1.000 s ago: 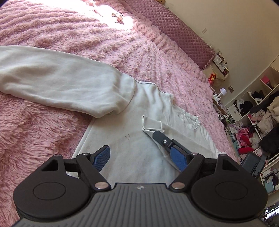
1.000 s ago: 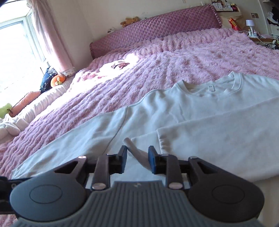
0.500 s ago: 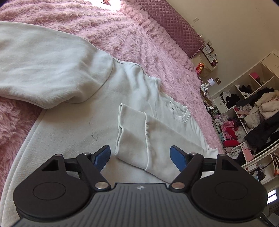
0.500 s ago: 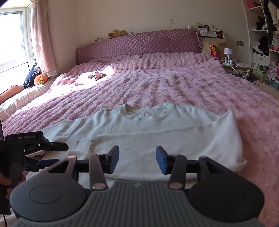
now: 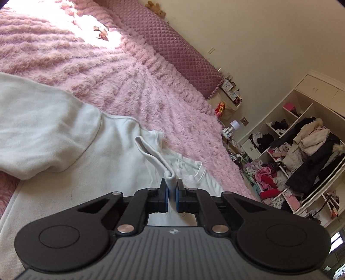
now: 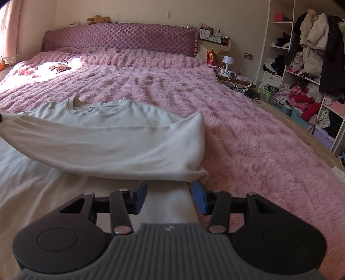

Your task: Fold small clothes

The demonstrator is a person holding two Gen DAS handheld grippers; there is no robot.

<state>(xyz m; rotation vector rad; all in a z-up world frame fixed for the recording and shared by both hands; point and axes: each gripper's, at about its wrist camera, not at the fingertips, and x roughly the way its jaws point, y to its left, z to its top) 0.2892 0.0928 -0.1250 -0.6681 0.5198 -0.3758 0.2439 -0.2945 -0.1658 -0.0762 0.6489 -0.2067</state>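
The left gripper [image 5: 171, 195] has its blue pads pressed together on the cuff [image 5: 151, 155] of a white sweatshirt [image 5: 90, 172]; the cuff stands up from the jaws as a folded strip of ribbed cloth. Its jaws have just been closing, and the cuff is between them. The right gripper [image 6: 170, 199] stands with its jaws spread, after opening a little further, just above the sweatshirt's body near its right edge; nothing is pinched between the pads, and whether they touch the cloth below cannot be told.

The sweatshirt lies face up on a fluffy pink bedspread [image 6: 237, 120], collar [image 6: 99, 105] toward the quilted purple headboard [image 6: 120, 38]. One sleeve [image 6: 107, 146] is drawn across the chest and lifts off it toward the left edge of the right wrist view; the other sleeve [image 5: 43, 125] lies spread out to the side on the bedspread.

Beside the bed, open white shelves [image 6: 280, 43] hold heaps of clothing: pink and red garments [image 6: 301, 97] crammed into the lower compartments, dark folded pieces higher up, a pink box [image 6: 279, 16] on an upper shelf. Coats [image 6: 317, 43] hang in front of the shelves. A small white lamp [image 6: 228, 61] and a red snack bag [image 6: 211, 56] stand near the head of the bed, and plush toys [image 6: 99, 19] sit on top of the headboard.
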